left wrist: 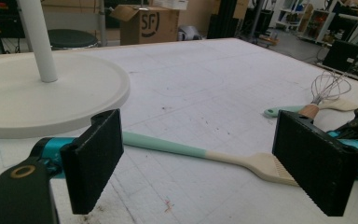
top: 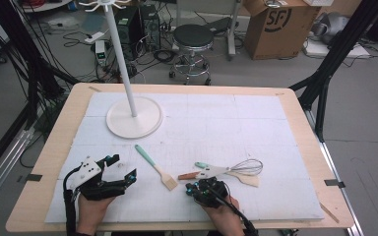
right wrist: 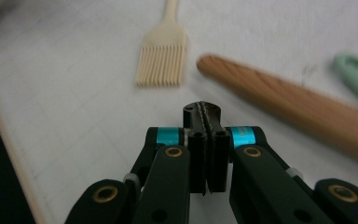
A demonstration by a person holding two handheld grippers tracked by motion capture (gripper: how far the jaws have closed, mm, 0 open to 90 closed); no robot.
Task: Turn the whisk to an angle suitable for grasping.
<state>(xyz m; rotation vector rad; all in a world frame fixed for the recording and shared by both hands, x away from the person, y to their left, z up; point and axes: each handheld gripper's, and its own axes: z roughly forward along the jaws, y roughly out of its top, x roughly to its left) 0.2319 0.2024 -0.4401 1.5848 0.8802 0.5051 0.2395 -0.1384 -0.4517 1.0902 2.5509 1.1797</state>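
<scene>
A: While both grippers sit at the near edge of the surface (top: 285, 147), how much looks done?

B: Nothing, I'd judge. The left gripper (top: 119, 168) has its jaws spread wide with nothing between them; the right gripper (top: 200, 187) has its jaws pressed together on nothing.

A: And the utensils?

B: All lying flat. The brush (top: 156, 168) lies between the two grippers; the wooden handle (top: 188, 175) is just ahead of the right gripper, with the whisk (top: 248, 166) and a wooden spatula (top: 247, 179) beside it.

A: Farther back?

B: The white stand (top: 134, 117) has bare hooks on top. Every utensil probably has yet to be hung.
</scene>
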